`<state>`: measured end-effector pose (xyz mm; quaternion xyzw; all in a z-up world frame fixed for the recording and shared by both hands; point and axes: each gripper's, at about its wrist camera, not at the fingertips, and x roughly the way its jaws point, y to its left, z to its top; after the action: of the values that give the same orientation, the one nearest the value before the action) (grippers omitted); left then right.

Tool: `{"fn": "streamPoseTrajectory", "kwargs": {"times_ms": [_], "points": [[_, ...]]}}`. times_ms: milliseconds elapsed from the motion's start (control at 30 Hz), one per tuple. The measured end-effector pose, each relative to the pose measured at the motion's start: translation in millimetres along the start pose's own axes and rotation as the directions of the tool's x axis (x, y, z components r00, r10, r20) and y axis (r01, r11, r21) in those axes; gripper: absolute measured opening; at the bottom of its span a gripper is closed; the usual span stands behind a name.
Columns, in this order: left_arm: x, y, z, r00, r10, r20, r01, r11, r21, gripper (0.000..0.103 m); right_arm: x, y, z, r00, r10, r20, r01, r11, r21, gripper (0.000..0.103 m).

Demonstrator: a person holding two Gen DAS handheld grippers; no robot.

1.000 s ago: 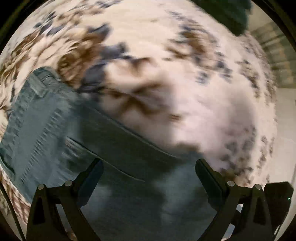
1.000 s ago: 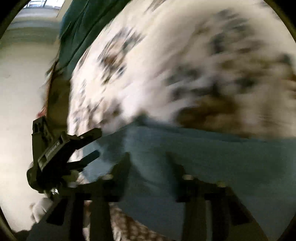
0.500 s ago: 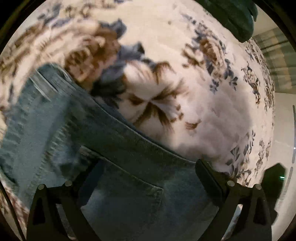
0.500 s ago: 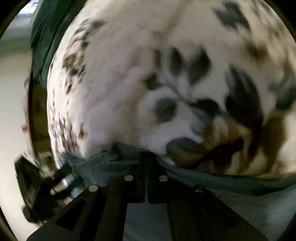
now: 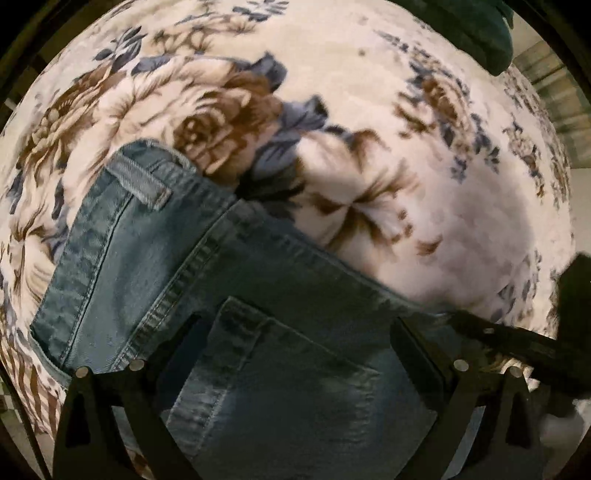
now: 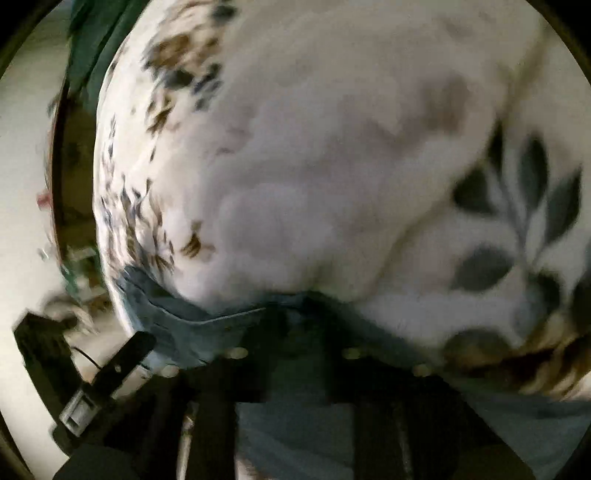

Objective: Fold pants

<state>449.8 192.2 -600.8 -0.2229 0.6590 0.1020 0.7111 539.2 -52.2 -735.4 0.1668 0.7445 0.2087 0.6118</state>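
In the left wrist view the pants (image 5: pixel 258 295) are blue denim jeans, faded in patches, lying flat across the lower left and centre of the frame on a floral blanket (image 5: pixel 369 92). At upper left of the denim sits the waistband with a belt loop (image 5: pixel 146 182), its stitching doubled. A heavy twin-stitched seam runs diagonally down from it, and to its right a patch pocket (image 5: pixel 295 387) shows as a pointed shape with a stitched border. The left gripper (image 5: pixel 299 354) hangs over that pocket, its black jaws spread wide, with nothing pinched. The blanket is plush and cream, printed with brown roses and blue-grey leaves. A dark green cloth (image 5: pixel 476 29) lies at the upper right edge. The right gripper (image 5: pixel 517 343) enters at the right edge, its tip at the edge of the jeans.

In the right wrist view, which is blurred, the left gripper appears as a black bar at lower left. The denim fills the bottom band, its edge bunched at centre where the right gripper's jaws are pressed together on the fabric. Fleecy cream blanket with grey leaves rises above.
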Motion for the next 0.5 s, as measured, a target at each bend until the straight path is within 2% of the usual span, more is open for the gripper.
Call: {"fn": "streamPoseTrajectory", "kwargs": {"times_ms": [100,167,233,367,433,467,500], "points": [[5,4,-4,1.000,0.009,-0.004,-0.009,1.000,0.009,0.101,-13,24,-6,0.992,-0.088,0.093,0.097,0.991,-0.095,0.004],[5,4,-6,1.000,0.011,-0.004,-0.011,1.000,0.013,0.101,-12,18,-2,0.989,-0.098,0.107,0.104,0.993,-0.051,0.003],[5,2,-6,1.000,0.017,-0.005,-0.017,1.000,0.019,0.101,-1,1,2,0.996,-0.039,0.085,0.035,0.998,0.051,0.003],[1,-2,-6,1.000,0.016,-0.003,-0.016,0.999,0.031,0.101,0,-22,6,0.996,0.079,0.049,-0.086,0.984,0.158,0.006],[-7,-7,-9,1.000,0.010,0.006,-0.010,0.999,0.050,0.101,-20,-23,-4,0.988,0.129,0.085,-0.142,0.975,0.169,0.008],[-12,-14,-11,1.000,0.005,0.011,-0.006,0.998,0.064,0.101,-34,-24,-12,0.984,0.129,0.125,-0.148,0.976,0.160,0.014],[-19,-20,-16,1.000,-0.008,0.015,0.006,0.996,0.088,0.101,-53,-28,-24,0.977,0.118,0.180,-0.146,0.978,0.150,0.026]]}}
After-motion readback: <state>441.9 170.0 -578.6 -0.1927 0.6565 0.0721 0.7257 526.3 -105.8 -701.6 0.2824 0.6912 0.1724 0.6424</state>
